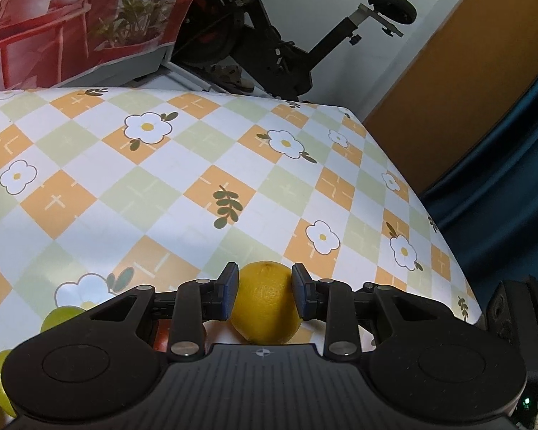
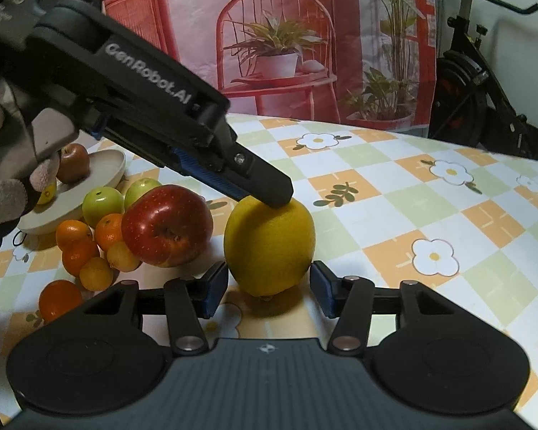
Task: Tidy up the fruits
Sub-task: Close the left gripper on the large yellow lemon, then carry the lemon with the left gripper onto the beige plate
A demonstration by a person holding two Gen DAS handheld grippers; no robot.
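A yellow lemon (image 2: pixel 269 247) stands on end on the flowered tablecloth (image 2: pixel 412 193). My left gripper (image 2: pixel 270 195) reaches in from the upper left and is shut on the lemon's top. In the left wrist view its pads (image 1: pixel 229 292) press both sides of the lemon (image 1: pixel 265 304), with the left gripper (image 1: pixel 265 276) around it. My right gripper (image 2: pixel 269 268) holds the lemon's lower half, its pad tips touching both sides. A gloved hand (image 2: pixel 3 193) carries the left gripper.
Left of the lemon lie a red apple (image 2: pixel 166 225), two green apples (image 2: pixel 102 204) and several oranges (image 2: pixel 73 233). Behind them a pale plate (image 2: pixel 104 170) holds a small red apple (image 2: pixel 73 163). The table's right edge (image 1: pixel 434 215) drops to a blue curtain. An exercise bike (image 1: pixel 287 53) stands behind.
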